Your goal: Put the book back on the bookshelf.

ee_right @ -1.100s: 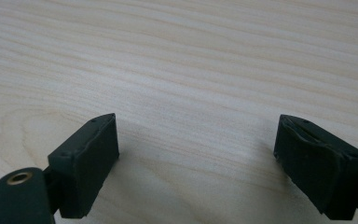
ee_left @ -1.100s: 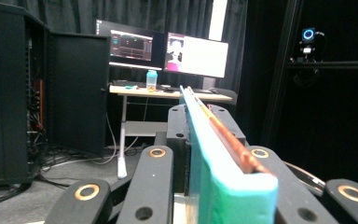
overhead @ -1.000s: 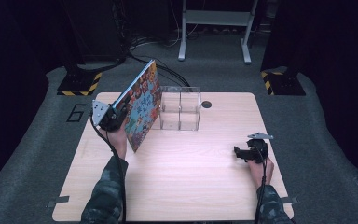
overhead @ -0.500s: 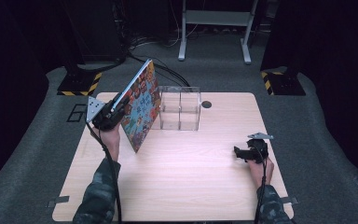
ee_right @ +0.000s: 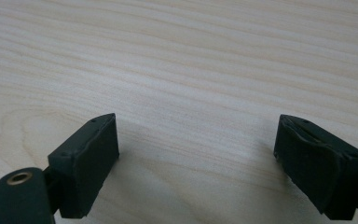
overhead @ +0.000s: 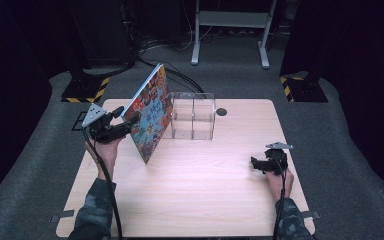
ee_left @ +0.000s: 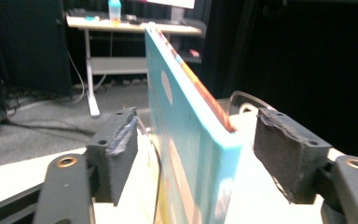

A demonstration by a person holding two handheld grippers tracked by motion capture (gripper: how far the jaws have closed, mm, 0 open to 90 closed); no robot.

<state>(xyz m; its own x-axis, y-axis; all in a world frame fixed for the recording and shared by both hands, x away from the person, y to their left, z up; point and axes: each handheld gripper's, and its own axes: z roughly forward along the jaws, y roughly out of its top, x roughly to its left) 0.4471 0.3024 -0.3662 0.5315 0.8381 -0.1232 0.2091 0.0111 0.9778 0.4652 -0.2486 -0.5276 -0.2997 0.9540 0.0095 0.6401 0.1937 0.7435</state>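
L gripper (overhead: 130,120) jaws just opened, hand backed off slightly; book (overhead: 151,116) between pads, untouched, leaning tilted on clear box (overhead: 192,115) for support. R gripper (overhead: 256,163) idle on table (overhead: 205,200), jaws wide, holding 0 items.

Surface (overhead: 195,200): your pale wood-grain top with rounded corners. On it: one clear two-bay box (overhead: 192,120) at 12 o'clock; one colourful book (overhead: 150,117) at 10 o'clock, standing tilted on its lower corner, leaning against the box; one dark round hole (overhead: 221,112) at 1 o'clock.
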